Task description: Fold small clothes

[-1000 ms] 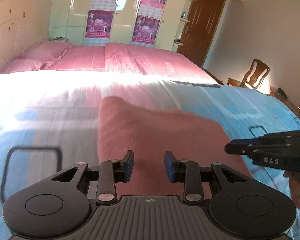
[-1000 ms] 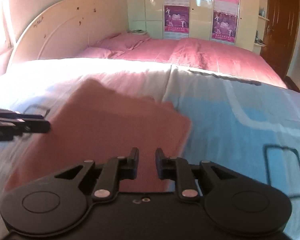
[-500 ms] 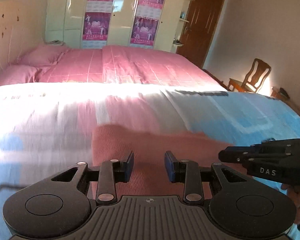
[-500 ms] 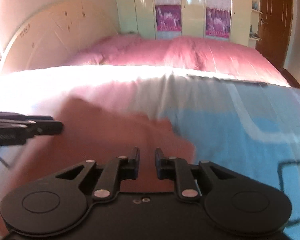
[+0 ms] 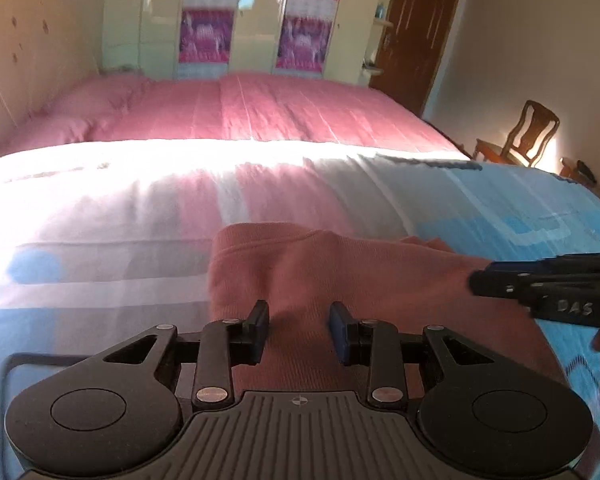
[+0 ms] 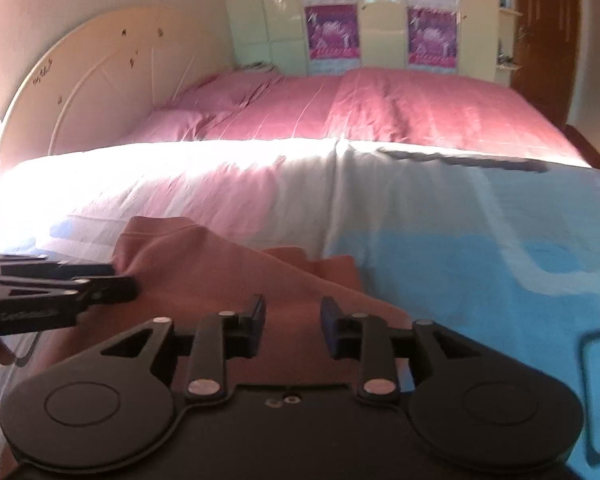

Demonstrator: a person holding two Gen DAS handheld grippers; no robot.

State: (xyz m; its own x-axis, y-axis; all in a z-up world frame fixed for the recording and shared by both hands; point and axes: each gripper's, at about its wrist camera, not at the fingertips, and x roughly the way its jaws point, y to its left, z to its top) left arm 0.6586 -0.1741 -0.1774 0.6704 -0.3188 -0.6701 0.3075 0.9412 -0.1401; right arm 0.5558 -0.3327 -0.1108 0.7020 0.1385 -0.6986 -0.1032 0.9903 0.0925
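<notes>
Salmon-pink ribbed knit garment (image 5: 340,280) lying on the bed with the blue, white and pink patterned cover (image 5: 100,216), its far edge rumpled into raised folds. Left tongs (image 5: 299,330) sit low over the garment's near part, fingers spread, cloth showing in the gap between them but nothing pinched. Right tongs (image 6: 292,326) likewise spread, over the garment's right portion near its edge (image 6: 332,264). Each tongs appears side-on in the other's view, tips against the cloth. Compared with half a second earlier, the right tongs have widened from a narrow gap, and the garment's far edge, formerly flat, now stands bunched. No containers appear.
</notes>
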